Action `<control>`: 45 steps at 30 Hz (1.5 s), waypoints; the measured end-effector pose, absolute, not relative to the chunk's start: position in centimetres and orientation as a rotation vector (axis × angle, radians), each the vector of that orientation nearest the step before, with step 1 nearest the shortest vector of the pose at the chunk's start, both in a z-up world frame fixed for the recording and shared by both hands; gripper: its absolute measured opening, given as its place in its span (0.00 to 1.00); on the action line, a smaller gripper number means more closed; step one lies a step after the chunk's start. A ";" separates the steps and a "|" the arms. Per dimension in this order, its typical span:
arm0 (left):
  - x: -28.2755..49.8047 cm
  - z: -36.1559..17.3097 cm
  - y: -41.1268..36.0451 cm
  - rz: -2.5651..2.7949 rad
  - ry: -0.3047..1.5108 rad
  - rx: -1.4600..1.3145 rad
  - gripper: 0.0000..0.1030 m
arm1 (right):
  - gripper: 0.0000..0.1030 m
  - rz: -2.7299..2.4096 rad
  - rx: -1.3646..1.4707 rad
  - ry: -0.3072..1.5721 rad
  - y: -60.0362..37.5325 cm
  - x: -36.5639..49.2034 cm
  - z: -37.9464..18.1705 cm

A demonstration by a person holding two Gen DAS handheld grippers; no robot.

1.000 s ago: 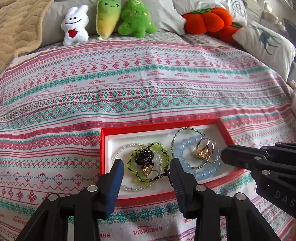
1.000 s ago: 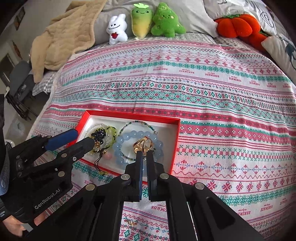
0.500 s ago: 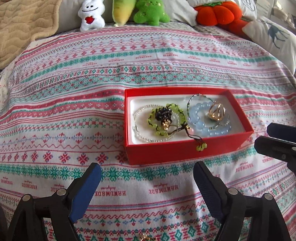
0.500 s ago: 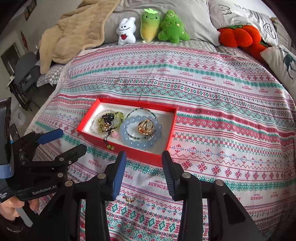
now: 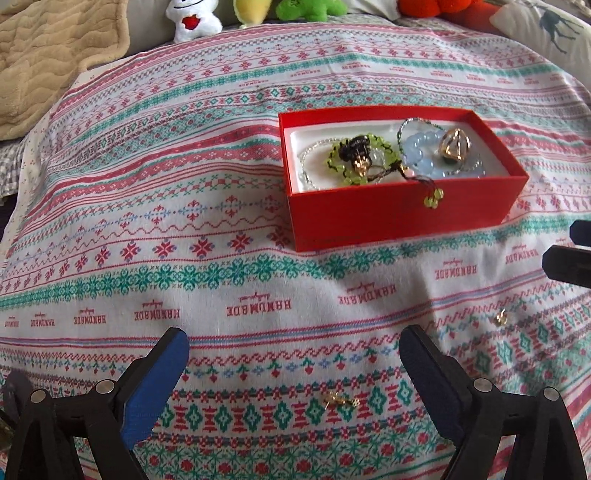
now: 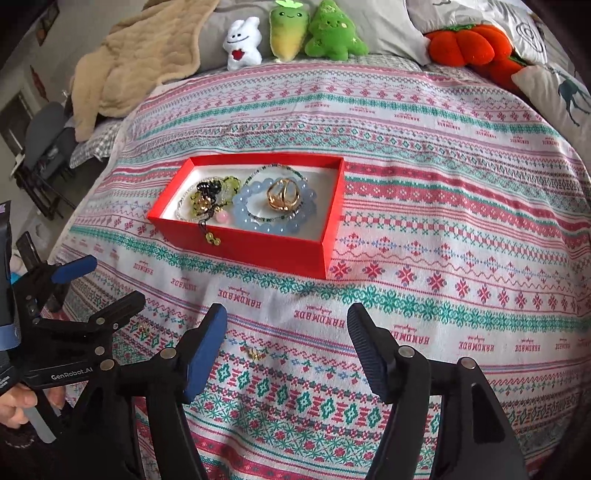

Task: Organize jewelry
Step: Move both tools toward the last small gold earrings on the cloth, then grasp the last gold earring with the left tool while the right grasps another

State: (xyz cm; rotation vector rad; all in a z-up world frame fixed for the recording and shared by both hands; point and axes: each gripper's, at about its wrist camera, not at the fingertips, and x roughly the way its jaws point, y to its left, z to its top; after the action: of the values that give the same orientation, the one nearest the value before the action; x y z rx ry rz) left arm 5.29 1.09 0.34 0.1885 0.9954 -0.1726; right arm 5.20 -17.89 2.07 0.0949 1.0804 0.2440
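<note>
A red box [image 5: 402, 218] [image 6: 258, 251] sits on the patterned bedspread. It holds a blue bead bracelet [image 5: 421, 147] [image 6: 243, 214], a green bead bracelet [image 5: 340, 155] [image 6: 195, 201], a gold cage piece [image 5: 456, 144] [image 6: 284, 194] and a clear bead strand. A green tassel [image 5: 432, 197] hangs over the box's front wall. Two small gold pieces [image 5: 340, 400] [image 5: 500, 317] lie loose on the bedspread; one shows in the right wrist view [image 6: 255, 352]. My left gripper [image 5: 293, 363] and right gripper [image 6: 288, 347] are open, empty, near the front of the box.
Plush toys [image 6: 288, 33] and an orange pumpkin cushion [image 6: 465, 44] line the back of the bed. A beige blanket [image 6: 140, 62] lies back left. A deer pillow [image 6: 561, 92] sits at the right. The bed's left edge drops off by a chair [image 6: 40, 147].
Both grippers have pulled back from the box toward the front of the bed and opened wide. The gold cage piece stays in the box.
</note>
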 end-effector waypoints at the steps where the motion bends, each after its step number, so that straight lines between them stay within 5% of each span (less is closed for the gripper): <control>1: 5.0 0.0 1.2 -0.177 0.997 0.194 0.92 | 0.68 0.234 0.092 1.087 -17.9 4.9 1.7; 16: 2.3 -3.2 1.0 -0.298 1.071 0.114 0.89 | 0.68 0.216 -0.001 1.169 -16.7 2.0 -2.5; 31: 2.5 -3.3 1.1 -0.266 1.033 0.155 0.44 | 0.75 0.212 -0.102 1.139 -14.8 1.9 -3.1; 39: 2.9 -3.2 1.4 -0.279 1.035 0.144 0.11 | 0.75 0.211 -0.123 1.113 -14.1 2.0 -3.2; 45: 3.1 -3.1 1.7 -0.291 1.046 0.115 0.09 | 0.75 0.223 -0.107 1.093 -13.8 2.3 -3.3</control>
State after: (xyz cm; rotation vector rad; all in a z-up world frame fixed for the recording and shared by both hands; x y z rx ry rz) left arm 3.13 1.70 -3.08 0.1152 1.0458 -0.2907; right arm 2.35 -13.85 -3.25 -0.1069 1.0931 0.2234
